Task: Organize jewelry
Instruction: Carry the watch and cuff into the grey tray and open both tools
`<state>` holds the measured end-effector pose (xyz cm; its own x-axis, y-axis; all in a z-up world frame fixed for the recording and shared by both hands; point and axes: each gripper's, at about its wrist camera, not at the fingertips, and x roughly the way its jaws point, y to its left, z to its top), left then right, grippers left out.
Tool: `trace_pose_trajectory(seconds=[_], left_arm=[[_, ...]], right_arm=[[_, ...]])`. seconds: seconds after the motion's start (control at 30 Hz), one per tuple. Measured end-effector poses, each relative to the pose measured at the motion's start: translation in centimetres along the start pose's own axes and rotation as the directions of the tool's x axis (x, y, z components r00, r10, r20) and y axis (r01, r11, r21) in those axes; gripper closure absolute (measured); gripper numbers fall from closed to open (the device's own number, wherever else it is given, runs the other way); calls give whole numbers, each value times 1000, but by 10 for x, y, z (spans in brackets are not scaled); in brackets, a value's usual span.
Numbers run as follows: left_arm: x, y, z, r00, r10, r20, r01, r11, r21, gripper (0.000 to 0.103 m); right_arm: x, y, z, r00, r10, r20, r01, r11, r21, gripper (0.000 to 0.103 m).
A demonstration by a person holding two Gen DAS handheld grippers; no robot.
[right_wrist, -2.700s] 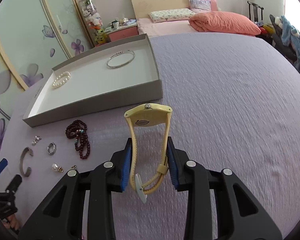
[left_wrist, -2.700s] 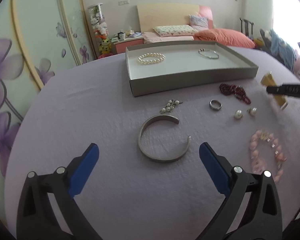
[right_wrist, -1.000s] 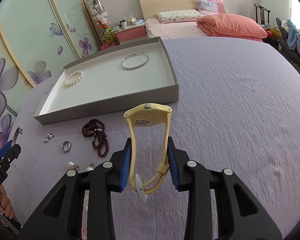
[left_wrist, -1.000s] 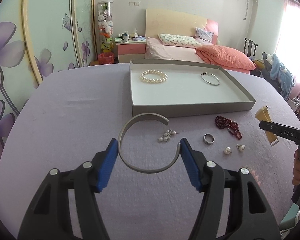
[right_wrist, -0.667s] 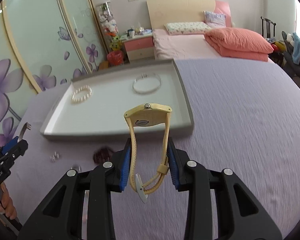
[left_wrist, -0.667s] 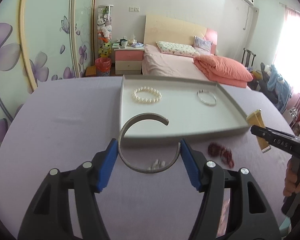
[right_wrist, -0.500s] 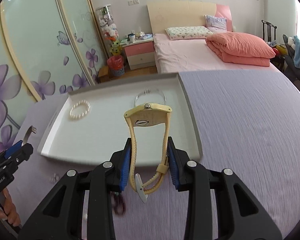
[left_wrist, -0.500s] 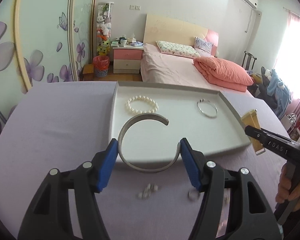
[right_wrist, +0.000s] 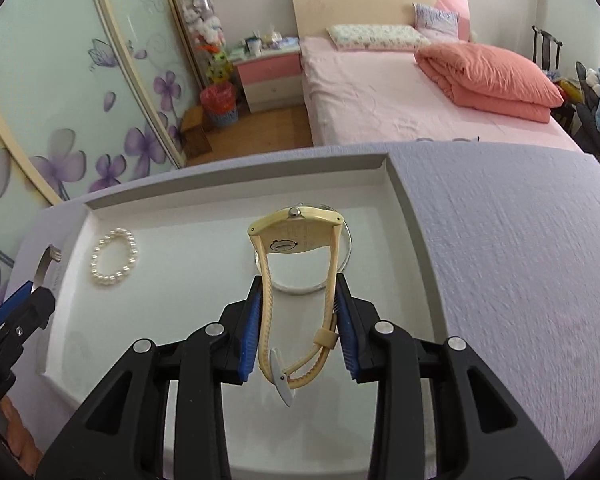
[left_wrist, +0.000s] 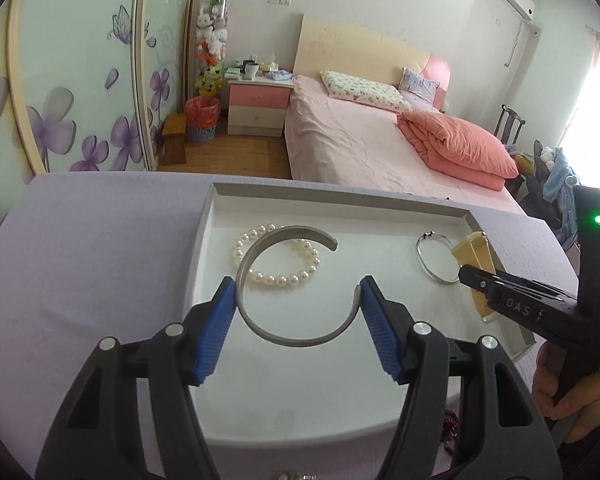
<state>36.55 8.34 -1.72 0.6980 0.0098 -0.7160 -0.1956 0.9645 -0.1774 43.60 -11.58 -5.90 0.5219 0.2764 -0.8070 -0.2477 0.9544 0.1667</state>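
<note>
My left gripper (left_wrist: 298, 304) is shut on a grey open metal cuff (left_wrist: 256, 326), which hangs over the left half of the white tray (left_wrist: 340, 196). Under the cuff lies a pearl bracelet (left_wrist: 240, 246); a thin silver bangle (left_wrist: 424, 262) lies to the right. My right gripper (right_wrist: 296, 312) is shut on a cream wristwatch (right_wrist: 296, 236) by its strap, above the tray's right half, over the silver bangle (right_wrist: 300, 290). The pearl bracelet (right_wrist: 114, 258) shows at the left there. Each gripper appears at the edge of the other's view.
The tray (right_wrist: 236, 178) sits on a round table with a lilac cloth (right_wrist: 520, 280). Dark red beads (left_wrist: 450, 436) and small pieces lie on the cloth in front of the tray. A hand (left_wrist: 572, 396) holds the right gripper. Beyond the table are a bed and a wardrobe.
Both grippers have moved forward from over the cloth to over the tray, carrying the cuff and the watch. The loose jewelry on the cloth has slid out of view below.
</note>
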Motion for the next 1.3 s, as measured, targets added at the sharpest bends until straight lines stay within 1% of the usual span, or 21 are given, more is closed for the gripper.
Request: trace_pose_trajectory(seconds=[0.1,0.17,0.2,0.27,0.33,0.47,0.57,0.7,0.77,0.83,0.87,1.03,1.1,1.3], left_arm=[[9,2,-2,1000,5,-13,-5,1000,1,40],[16,3,-2,1000,5,-24,-5,1000,-3,40],[17,3,-2,1000,6,-28,-6,1000,-3,40],[21,3,-2,999,10,-37,-10,1000,-3,40],[26,4,-1,999,15,-45,-15,1000,-3,40],[33,3,0,998,24,-65,-25,1000,-9,40],[41,2,1,996,34,-84,-36,999,-22,40],[53,7,4,993,13,-115,-20,998,-60,40],[52,12,5,995,-14,-103,5,996,-88,38],[45,15,6,996,-32,-81,24,995,-101,32],[39,16,6,997,-30,-66,23,995,-101,29],[-3,21,-1,1000,-23,-1,23,996,-84,26],[-23,23,-10,1000,-8,27,10,998,-67,22],[-74,29,-42,998,18,65,-16,999,-44,21]], right_arm=[[6,-2,2,1000,-16,-18,16,1000,7,60],[4,-3,2,1000,-21,-10,22,1000,7,50],[1,-3,0,1000,-17,-3,17,1000,4,48],[-6,-4,-3,1000,-5,13,5,1000,6,37],[-13,-6,-4,999,10,33,-10,1000,12,35],[-25,-12,-7,997,11,70,-13,1000,24,35],[-29,-16,-7,997,23,80,-26,999,37,35],[-34,-19,-9,994,34,100,-37,999,36,35],[-38,-19,-12,994,39,106,-42,999,32,35],[-43,-20,-17,993,47,110,-51,998,27,35],[-47,-20,-20,992,49,115,-52,998,22,35],[-71,-19,-39,988,73,139,-74,997,6,35],[-84,-19,-50,985,85,151,-86,996,-3,35],[-115,-13,-85,980,99,170,-94,995,-36,35]])
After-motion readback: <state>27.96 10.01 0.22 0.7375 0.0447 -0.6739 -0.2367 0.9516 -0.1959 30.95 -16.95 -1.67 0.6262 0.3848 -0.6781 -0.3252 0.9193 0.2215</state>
